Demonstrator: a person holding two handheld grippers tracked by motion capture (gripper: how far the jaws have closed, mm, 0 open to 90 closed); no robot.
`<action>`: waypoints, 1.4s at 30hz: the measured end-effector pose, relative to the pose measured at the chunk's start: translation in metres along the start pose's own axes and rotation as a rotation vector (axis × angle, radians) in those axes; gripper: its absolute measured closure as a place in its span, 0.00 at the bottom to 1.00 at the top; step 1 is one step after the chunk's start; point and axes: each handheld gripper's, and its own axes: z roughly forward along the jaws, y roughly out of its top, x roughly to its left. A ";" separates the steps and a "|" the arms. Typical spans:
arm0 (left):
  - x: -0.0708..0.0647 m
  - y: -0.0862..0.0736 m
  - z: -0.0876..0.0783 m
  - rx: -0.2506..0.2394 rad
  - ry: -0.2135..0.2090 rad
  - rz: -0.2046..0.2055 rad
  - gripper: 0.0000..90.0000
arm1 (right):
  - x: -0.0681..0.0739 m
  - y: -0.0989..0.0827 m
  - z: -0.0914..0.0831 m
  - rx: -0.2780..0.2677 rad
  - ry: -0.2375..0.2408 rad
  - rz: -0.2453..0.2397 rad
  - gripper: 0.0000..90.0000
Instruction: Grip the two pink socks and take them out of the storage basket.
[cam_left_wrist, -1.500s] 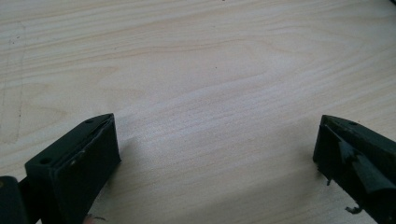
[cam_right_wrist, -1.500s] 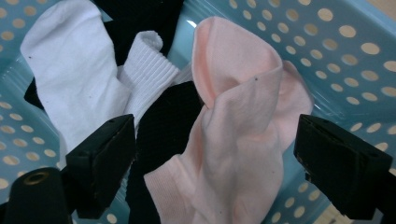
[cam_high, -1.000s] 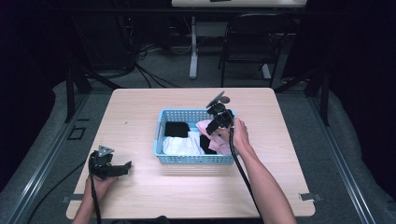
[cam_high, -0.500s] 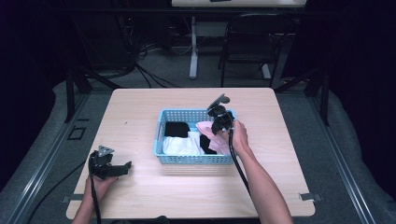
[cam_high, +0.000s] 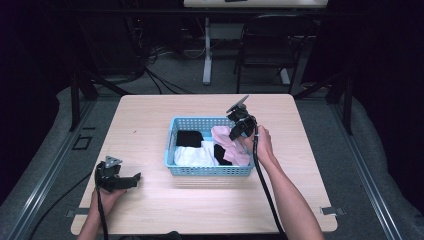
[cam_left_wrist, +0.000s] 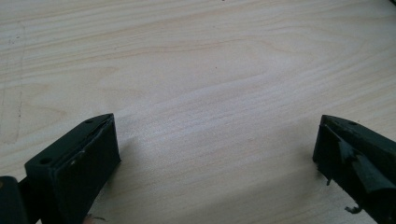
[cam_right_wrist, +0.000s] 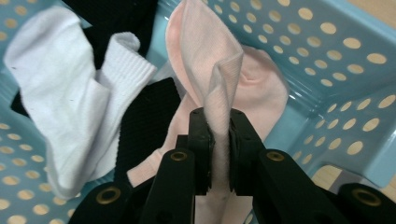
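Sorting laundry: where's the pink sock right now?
The pink sock is pinched in the right gripper, at the blue basket's right end beside the white sock.

Pale pink sock (cam_right_wrist: 219, 88), folded, partly lifted inside blue basket (cam_right_wrist: 327, 70)

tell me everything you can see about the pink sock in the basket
The pink sock is pale pink, soft knit fabric, crumpled. One fold is pinched upright between the closed jaws of the right hand-held gripper, which have just been closing on it. The rest lies in the blue perforated basket, at its right end, against a black sock.
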 end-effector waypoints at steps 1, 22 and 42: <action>0.000 0.000 0.000 0.000 0.000 0.000 0.00 | 0.000 0.000 -0.005 -0.009 0.000 -0.011 0.91; 0.000 0.000 0.000 0.000 0.000 0.000 0.00 | 0.007 0.000 -0.049 -0.046 0.031 -0.043 0.90; 0.000 0.000 0.000 0.004 0.000 0.004 0.00 | 0.002 -0.015 -0.106 -0.106 0.023 -0.060 0.90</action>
